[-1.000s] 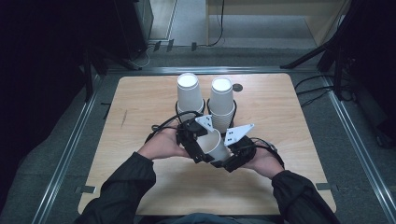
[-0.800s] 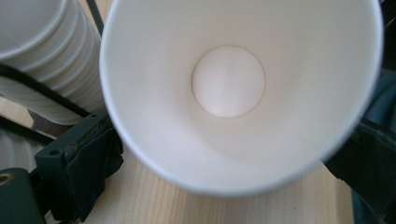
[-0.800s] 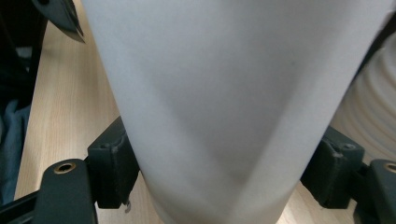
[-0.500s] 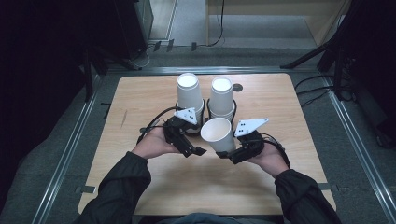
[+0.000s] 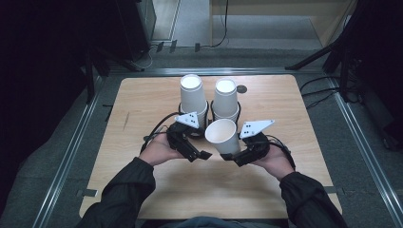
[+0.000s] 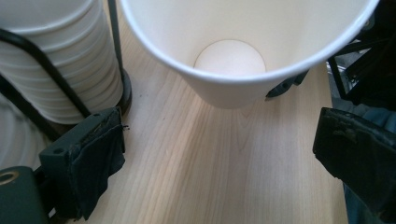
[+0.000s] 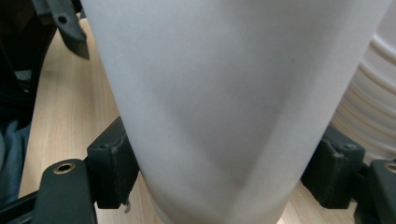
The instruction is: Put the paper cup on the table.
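Note:
A single white paper cup [image 5: 222, 135] lies tilted, its mouth turned up and to the left. My right gripper [image 5: 231, 153] is shut on its lower part. In the right gripper view the cup [image 7: 224, 102] sits in my right gripper [image 7: 224, 172], both pads [image 7: 114, 168] pressed on its wall. My left gripper [image 5: 199, 151] is just left of the cup, open and apart from it. The left gripper view looks past my left gripper [image 6: 219, 158], its jaws wide with bare wood between them, into the cup's mouth [image 6: 243, 46]. A tip of the left gripper [image 7: 70, 28] shows beyond.
Two stacks of white cups [image 5: 192, 97] [image 5: 225, 97] stand in black wire holders just behind the grippers, on the wooden table [image 5: 142, 104]. The near stack [image 6: 56, 60] is close to my left jaw. A small dark disc [image 5: 242, 89] lies beside the right stack. Metal rails border the table.
My left gripper, first against the cup beside the right gripper, has drawn away to the left and sunk a little. The cup has turned its mouth upward in the right gripper.

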The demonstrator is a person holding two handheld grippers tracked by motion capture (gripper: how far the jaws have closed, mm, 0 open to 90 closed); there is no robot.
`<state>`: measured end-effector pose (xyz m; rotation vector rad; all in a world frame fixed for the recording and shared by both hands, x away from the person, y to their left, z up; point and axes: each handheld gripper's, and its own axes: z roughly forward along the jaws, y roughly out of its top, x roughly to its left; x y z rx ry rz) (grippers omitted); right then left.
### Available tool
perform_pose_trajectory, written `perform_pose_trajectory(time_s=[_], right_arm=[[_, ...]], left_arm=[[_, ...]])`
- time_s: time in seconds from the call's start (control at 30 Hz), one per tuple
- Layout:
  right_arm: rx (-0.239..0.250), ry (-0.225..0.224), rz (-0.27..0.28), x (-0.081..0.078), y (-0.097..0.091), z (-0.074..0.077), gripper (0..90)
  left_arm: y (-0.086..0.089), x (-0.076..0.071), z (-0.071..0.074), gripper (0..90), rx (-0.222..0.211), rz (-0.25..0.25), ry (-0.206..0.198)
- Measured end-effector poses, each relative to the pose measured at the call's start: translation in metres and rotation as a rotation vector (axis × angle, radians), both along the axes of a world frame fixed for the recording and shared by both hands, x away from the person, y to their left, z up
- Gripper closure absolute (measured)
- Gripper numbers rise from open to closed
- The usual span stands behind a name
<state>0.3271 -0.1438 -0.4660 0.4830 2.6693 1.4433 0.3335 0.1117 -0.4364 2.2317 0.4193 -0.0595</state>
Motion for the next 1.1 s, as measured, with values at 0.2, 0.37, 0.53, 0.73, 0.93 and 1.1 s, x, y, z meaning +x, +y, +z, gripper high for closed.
perform_pose_trajectory(time_s=[0.2,0.37,0.53,0.73,0.93,1.1], right_arm=[[0.001,0.004,0.022,-0.002,0.004,-0.001,23.3],[-0.004,-0.001,0.031,-0.004,0.008,-0.001,23.3],[0.005,0.001,0.043,-0.006,0.010,0.000,23.3],[-0.004,0.012,0.071,-0.008,0.017,-0.003,23.3],[-0.010,0.008,0.090,-0.010,0.020,-0.003,23.3],[-0.011,0.005,0.090,-0.010,0.019,-0.003,23.3]], left_arm=[[-0.011,-0.004,0.001,2.5,-0.049,-0.008,-0.013],[-0.018,-0.006,0.001,2.0,-0.090,-0.024,0.001],[-0.020,-0.007,0.002,1.9,-0.113,-0.024,-0.002],[-0.022,-0.007,0.002,2.0,-0.129,-0.017,-0.007],[-0.020,-0.008,0.004,9.1,-0.142,-0.008,-0.022],[-0.020,-0.009,0.004,13.3,-0.135,-0.011,-0.027]])
